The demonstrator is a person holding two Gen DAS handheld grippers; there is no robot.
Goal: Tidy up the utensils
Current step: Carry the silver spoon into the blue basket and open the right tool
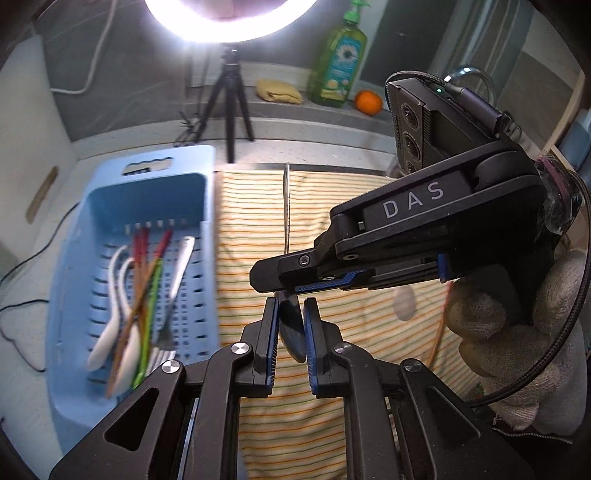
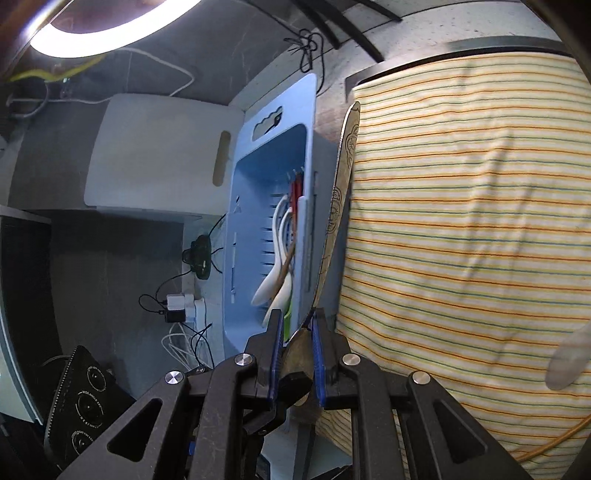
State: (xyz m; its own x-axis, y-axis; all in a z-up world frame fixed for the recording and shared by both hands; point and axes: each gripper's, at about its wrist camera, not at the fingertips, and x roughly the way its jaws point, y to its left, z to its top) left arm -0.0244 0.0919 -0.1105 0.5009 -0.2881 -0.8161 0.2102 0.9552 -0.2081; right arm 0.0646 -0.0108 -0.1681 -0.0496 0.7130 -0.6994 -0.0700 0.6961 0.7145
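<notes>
The left gripper (image 1: 290, 321) has its jaws closed on the bowl end of a metal spoon (image 1: 287, 206), which is seen edge-on, and its thin handle points away toward the far side, above the striped cloth (image 1: 332, 369). The right gripper (image 1: 284, 286) comes in from the right, held by a hand in a knitted glove (image 1: 517, 332), and its jaws are closed across the same spoon just beyond the left fingertips. In the right wrist view the right gripper (image 2: 298, 332) grips the spoon (image 2: 341, 192) near its bowl, and an engraved pattern shows along the handle.

The blue basket (image 1: 92, 229) stands on the table to the left of the cloth, just beside its edge. Inside it lie white spoons (image 1: 110, 325), coloured chopsticks (image 1: 147, 280) and a fork (image 1: 173, 295), crossing each other.

At the far side stand a small tripod (image 1: 231, 99) under a ring light (image 1: 229, 18), a green bottle of dish soap (image 1: 338, 62), a yellow cloth (image 1: 279, 91) and an orange fruit (image 1: 368, 102).
</notes>
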